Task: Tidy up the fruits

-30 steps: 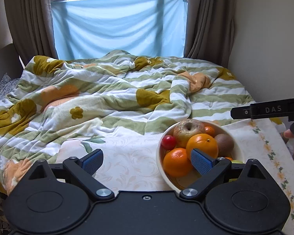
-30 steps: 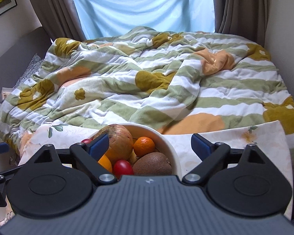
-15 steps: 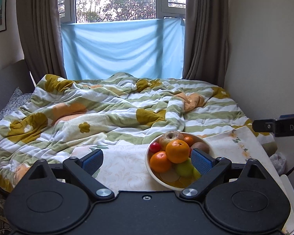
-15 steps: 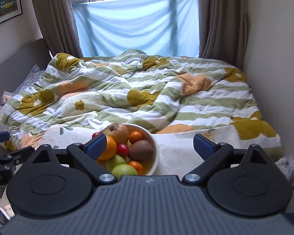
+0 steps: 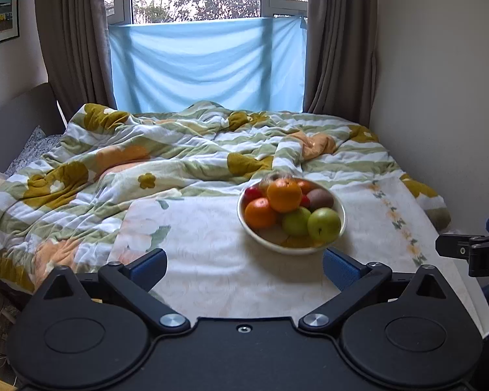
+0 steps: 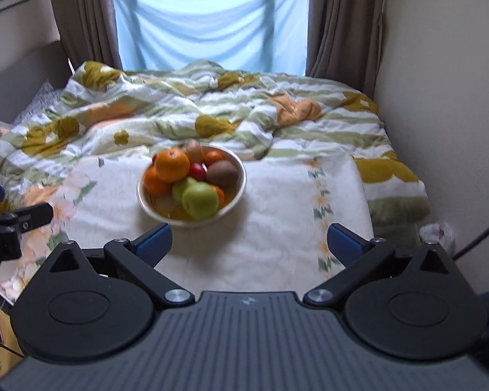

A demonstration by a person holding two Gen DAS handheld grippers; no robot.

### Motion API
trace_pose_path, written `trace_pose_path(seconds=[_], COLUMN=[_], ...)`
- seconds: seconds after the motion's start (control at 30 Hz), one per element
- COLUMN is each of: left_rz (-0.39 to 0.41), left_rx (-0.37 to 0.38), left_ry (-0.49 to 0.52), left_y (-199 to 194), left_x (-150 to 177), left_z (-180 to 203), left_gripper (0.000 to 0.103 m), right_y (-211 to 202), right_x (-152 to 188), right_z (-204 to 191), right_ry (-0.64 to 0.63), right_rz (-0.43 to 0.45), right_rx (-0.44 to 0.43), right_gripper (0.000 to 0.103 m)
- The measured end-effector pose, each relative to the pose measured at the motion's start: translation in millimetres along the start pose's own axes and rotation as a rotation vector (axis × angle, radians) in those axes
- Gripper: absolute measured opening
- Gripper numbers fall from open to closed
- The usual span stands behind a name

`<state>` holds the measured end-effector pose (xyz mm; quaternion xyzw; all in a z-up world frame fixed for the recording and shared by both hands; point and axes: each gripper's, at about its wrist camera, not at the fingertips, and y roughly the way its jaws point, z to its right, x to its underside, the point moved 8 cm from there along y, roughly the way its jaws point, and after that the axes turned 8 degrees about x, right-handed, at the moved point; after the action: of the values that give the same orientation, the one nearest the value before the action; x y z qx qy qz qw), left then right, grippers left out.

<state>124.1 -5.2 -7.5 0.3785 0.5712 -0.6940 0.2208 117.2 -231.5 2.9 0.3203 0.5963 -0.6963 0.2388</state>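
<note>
A white bowl [image 5: 243, 220] heaped with fruit sits on a pale floral cloth [image 5: 195, 234] spread over the bed. On top lies an orange [image 5: 283, 195], with a second orange [image 5: 259, 213], two green apples [image 5: 324, 224], a kiwi [image 5: 319, 198] and small red fruits around it. My left gripper [image 5: 244, 265] hangs back from the bowl, its jaws opening with nothing between them. In the right wrist view the bowl [image 6: 236, 192] lies ahead and left of centre. My right gripper [image 6: 249, 239] is open and empty, short of it.
A rumpled green, white and mustard quilt [image 5: 114, 169] covers the bed behind the cloth. A wall [image 5: 440, 114] runs close along the right side. Curtains and a blue sheet [image 5: 205, 65] hang at the window beyond. The cloth's near edge overhangs the bed foot.
Both grippers have drawn back from the bowl and risen a little. The bowl, which stood between the fingertips, now lies well ahead of them. Nothing was picked up.
</note>
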Motion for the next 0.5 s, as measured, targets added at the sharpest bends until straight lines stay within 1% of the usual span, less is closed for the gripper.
trace_pose_path(seconds=[0.1, 0.2, 0.3, 0.5], left_rz=[-0.017, -0.022, -0.018, -0.014], left_rx=[0.008, 0.004, -0.003, 0.0], left_ry=[-0.008, 0.007, 0.025, 0.029], left_y=[-3.8, -5.6, -7.0, -8.1], left_x=[12.0, 15.8, 16.0, 15.6], left_z=[1.3, 3.2, 3.5, 3.4], left_gripper=[0.103, 0.103, 0.103, 0.103], right_y=[-4.5, -7.3, -7.5, -6.9], right_x=[17.0, 26.8, 31.4, 33.7], right_z=[2.0, 3.6, 4.8, 5.6], right_ry=[0.022, 0.022, 0.03, 0.036], right_rz=[-0.029, -0.037, -0.047, -0.059], right_rx=[0.003, 0.025, 0.026, 0.025], right_gripper=[0.103, 0.103, 0.103, 0.103])
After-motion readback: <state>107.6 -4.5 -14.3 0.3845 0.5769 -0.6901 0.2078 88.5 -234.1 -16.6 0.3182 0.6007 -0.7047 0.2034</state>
